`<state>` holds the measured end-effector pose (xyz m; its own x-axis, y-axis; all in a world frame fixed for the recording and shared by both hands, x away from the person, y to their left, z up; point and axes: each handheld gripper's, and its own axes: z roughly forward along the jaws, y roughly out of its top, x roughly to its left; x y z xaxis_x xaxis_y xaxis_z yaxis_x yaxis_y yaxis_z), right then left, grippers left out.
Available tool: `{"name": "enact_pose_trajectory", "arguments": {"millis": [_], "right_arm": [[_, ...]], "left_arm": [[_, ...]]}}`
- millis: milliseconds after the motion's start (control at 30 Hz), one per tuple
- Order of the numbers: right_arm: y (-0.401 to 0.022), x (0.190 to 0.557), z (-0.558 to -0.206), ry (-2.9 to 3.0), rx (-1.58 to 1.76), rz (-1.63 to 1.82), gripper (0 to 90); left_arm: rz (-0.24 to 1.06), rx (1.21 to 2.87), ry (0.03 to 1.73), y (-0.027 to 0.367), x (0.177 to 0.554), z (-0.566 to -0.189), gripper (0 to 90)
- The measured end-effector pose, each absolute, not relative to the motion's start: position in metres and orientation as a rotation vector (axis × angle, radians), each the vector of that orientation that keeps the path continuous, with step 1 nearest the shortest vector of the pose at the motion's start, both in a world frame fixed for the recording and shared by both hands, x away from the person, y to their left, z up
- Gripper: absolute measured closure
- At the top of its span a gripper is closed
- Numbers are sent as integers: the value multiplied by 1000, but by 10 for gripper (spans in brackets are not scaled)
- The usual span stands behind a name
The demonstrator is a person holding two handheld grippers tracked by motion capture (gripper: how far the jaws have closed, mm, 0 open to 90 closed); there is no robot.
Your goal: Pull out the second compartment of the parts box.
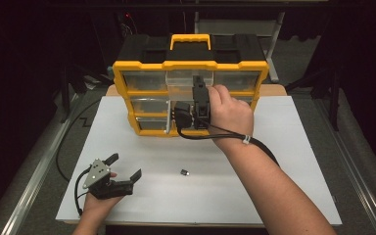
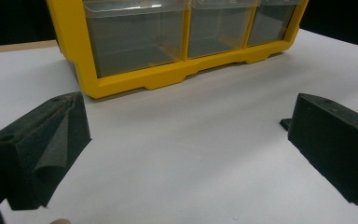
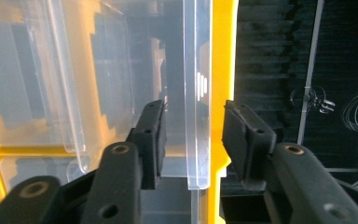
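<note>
Clear drawer's [image 3: 198, 93] edge stands between hand-held gripper [image 3: 193, 140] jaws.

- Flat white table top [image 1: 284, 166] carries everything.
- Yellow plastic drawer organiser with clear drawers [image 1: 142, 68] stands at the far middle.
- Small dark part [image 1: 184, 172] lies alone, near centre.

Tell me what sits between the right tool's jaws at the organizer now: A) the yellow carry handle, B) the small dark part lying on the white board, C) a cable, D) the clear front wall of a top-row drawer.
D: in the right gripper view the right tool straddles the clear drawer front of the yellow organizer, pads not yet pressing it.
</note>
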<state>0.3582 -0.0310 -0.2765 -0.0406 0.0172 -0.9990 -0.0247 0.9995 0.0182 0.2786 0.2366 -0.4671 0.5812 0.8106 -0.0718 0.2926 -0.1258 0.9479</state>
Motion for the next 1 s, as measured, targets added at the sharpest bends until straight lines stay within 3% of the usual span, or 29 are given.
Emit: {"name": "enact_pose_trajectory", "arguments": {"millis": [267,1000], "right_arm": [[-33,358,-279,1582,-7,21,778],[-36,326,-282,1554,-44,43,795]], "left_arm": [[576,1690,926,237,279,-467,3],[573,1695,925,236,279,-468,3]]}}
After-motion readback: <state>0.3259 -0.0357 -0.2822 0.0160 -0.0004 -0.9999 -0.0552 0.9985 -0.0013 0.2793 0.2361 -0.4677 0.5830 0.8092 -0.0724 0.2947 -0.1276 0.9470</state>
